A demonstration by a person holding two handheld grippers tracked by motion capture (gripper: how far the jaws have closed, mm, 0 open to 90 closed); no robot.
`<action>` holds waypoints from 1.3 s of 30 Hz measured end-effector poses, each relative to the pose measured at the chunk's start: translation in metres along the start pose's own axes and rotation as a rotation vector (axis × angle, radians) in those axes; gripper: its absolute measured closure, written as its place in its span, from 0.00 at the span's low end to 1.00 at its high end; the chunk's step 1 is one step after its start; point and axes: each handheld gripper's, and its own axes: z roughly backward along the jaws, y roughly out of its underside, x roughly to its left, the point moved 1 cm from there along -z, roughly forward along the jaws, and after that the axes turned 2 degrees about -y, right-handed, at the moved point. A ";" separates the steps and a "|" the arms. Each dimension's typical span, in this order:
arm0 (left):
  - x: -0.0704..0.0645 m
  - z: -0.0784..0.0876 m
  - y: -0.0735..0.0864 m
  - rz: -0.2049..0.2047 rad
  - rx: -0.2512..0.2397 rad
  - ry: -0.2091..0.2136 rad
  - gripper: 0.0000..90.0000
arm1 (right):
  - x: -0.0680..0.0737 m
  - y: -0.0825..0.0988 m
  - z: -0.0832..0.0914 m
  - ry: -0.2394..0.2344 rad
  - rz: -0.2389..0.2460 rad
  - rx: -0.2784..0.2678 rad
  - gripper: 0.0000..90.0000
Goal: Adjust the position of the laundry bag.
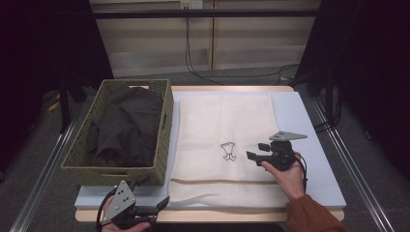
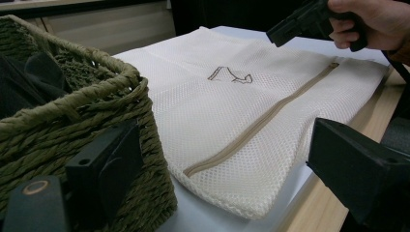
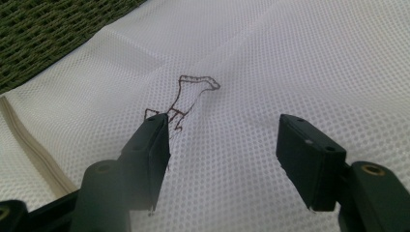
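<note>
A recording lab or studio: black curtains (image 1: 43, 43) flank a padded table (image 1: 314, 145), with cables (image 1: 193, 58) trailing across the floor.

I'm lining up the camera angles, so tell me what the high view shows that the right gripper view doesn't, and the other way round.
High view alone: dark clothing piled in the green woven basket, the left gripper at the table's near edge, and an orange sleeve. Right gripper view alone: the close mesh weave between its open black fingers, with nothing held. Both: the white mesh laundry bag with its small brown outline drawing, the green woven basket, and the right gripper.
</note>
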 end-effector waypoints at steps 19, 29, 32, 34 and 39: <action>0.002 0.000 0.002 0.013 -0.001 0.002 0.13 | -0.018 0.029 0.062 0.028 -0.031 -0.035 0.54; 0.002 0.001 0.001 0.014 0.000 -0.003 0.13 | -0.020 0.052 0.090 0.026 -0.063 -0.039 0.56; 0.002 0.001 0.001 0.014 0.001 -0.004 0.13 | -0.020 0.060 0.095 0.040 -0.069 -0.029 0.56; 0.001 0.001 0.001 0.016 -0.003 -0.002 0.13 | -0.022 0.066 0.101 0.044 -0.081 -0.030 0.62; 0.001 0.000 0.001 0.017 0.001 -0.005 0.13 | -0.023 0.075 0.111 0.037 -0.100 -0.036 0.69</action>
